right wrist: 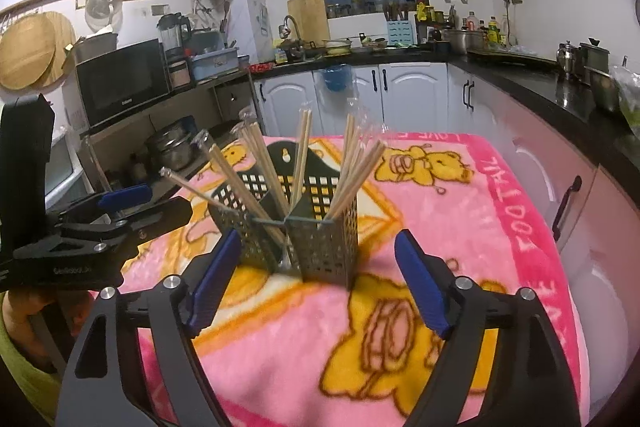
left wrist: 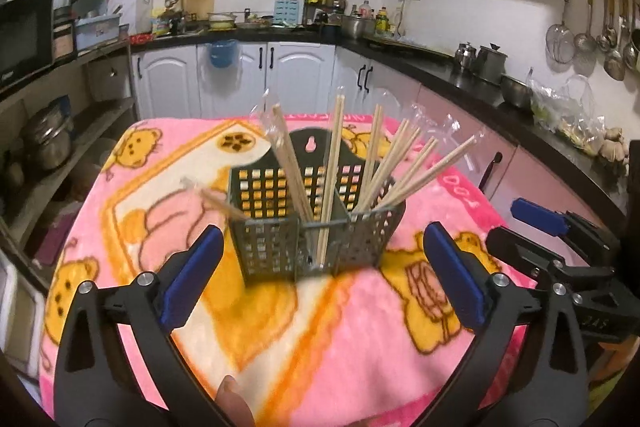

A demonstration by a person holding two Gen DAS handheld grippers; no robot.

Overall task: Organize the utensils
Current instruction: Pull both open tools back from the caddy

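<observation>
A dark green perforated utensil holder (left wrist: pixel 316 227) with two compartments stands on the pink bear blanket (left wrist: pixel 320 339). Several pairs of wooden chopsticks (left wrist: pixel 384 167), some in clear sleeves, stand in both compartments and lean outward. My left gripper (left wrist: pixel 324 247) is open and empty, just in front of the holder. The right gripper (left wrist: pixel 560 239) shows at the right of the left wrist view. In the right wrist view the holder (right wrist: pixel 304 227) stands ahead of my open, empty right gripper (right wrist: pixel 320 251), with chopsticks (right wrist: pixel 352 179) fanned out. The left gripper (right wrist: pixel 120 211) shows at left.
White cabinets (left wrist: pixel 240 79) and a black counter (left wrist: pixel 460 67) with pots (left wrist: pixel 488 63) lie beyond the table. Shelves with a microwave (right wrist: pixel 124 79) and pots stand at left. Ladles hang on the right wall (left wrist: pixel 600 35).
</observation>
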